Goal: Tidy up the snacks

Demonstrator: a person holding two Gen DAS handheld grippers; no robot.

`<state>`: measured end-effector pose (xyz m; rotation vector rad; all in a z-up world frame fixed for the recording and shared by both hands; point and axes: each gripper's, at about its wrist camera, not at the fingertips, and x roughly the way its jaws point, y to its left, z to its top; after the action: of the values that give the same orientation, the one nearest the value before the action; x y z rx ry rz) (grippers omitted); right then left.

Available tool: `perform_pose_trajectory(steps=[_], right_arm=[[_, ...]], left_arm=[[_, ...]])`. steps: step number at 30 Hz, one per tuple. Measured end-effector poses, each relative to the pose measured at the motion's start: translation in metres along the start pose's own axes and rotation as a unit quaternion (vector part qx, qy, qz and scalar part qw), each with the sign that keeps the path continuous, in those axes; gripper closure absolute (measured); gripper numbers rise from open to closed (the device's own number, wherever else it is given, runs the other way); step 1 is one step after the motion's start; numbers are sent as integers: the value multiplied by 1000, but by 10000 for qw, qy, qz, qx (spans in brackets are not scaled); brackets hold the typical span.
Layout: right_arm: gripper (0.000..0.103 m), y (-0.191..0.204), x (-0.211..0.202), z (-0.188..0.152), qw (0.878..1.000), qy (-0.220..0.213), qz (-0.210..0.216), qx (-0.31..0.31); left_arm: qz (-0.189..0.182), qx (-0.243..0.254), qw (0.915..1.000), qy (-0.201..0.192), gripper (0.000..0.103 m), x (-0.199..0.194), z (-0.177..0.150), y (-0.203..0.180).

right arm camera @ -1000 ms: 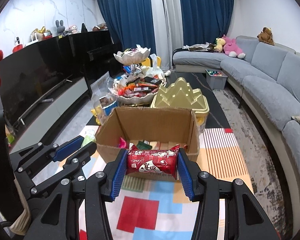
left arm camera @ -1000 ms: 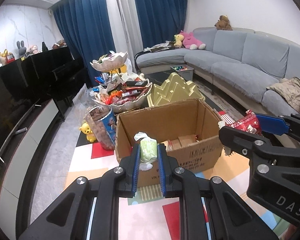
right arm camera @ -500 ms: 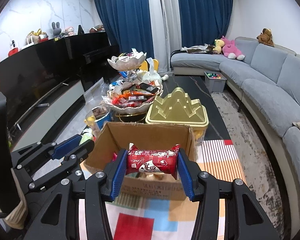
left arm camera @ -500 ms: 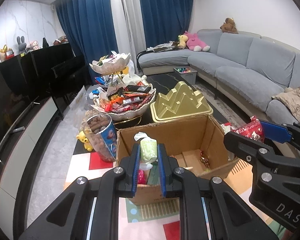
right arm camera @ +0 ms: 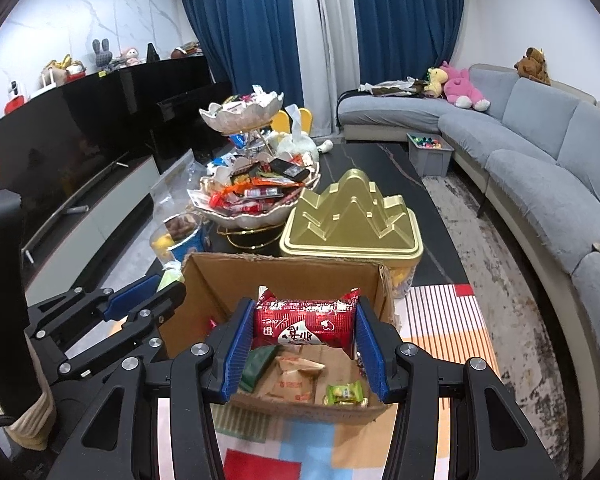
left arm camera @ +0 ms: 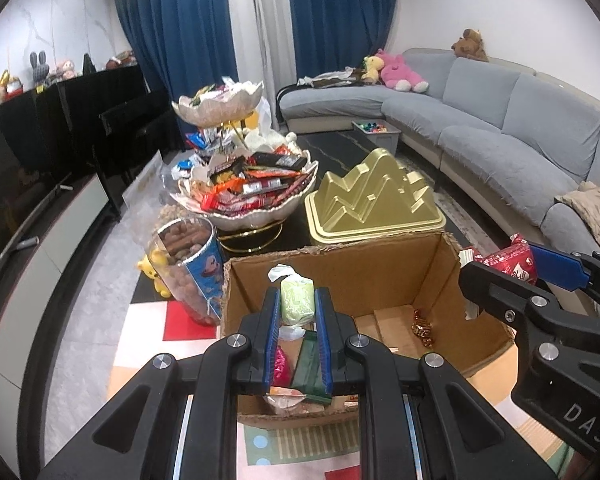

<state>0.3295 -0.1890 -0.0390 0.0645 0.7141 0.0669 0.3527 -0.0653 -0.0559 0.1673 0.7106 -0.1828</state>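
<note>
Both your grippers have advanced over the cardboard box (left arm camera: 340, 280). Left gripper (left arm camera: 297, 316): fingers clamp green snack (left arm camera: 297, 303). Right gripper (right arm camera: 305, 334): fingers hold red packet (right arm camera: 305, 322). Several snacks boxed, centre frame; tiered bowl (left arm camera: 260, 208) stays heaped.

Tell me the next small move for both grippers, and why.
Probably open both jaws. The left gripper holds a green candy and the right gripper a red snack pack, both over the open cardboard box that already holds snacks.

Both the left gripper (left arm camera: 297, 307) and the right gripper (right arm camera: 305, 322) have advanced from short of the cardboard box (left arm camera: 384, 276) to above its open interior.
</note>
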Motion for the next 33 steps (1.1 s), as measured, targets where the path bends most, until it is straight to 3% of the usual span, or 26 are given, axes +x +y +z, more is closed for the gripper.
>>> perform_pose_trajectory(steps=[7, 9, 11, 15, 21, 33], right_arm=[[51, -2, 19, 3, 9999, 99, 22, -21], [48, -2, 20, 4, 10000, 96, 15, -19], [46, -2, 21, 5, 10000, 91, 13, -22], [32, -5, 17, 7, 10000, 7, -71, 31], [27, -6, 4, 6, 9998, -65, -161, 102], [23, 4, -38, 3, 9993, -303, -209, 37]], left_arm=[[-11, -104, 9999, 134, 84, 19, -1, 6], [17, -181, 9998, 101, 68, 19, -1, 9], [84, -215, 9997, 36, 58, 17, -1, 12], [112, -237, 9997, 24, 48, 13, 0, 14], [256, -245, 9993, -75, 32, -4, 2, 16], [416, -312, 9984, -202, 31, -49, -1, 20]])
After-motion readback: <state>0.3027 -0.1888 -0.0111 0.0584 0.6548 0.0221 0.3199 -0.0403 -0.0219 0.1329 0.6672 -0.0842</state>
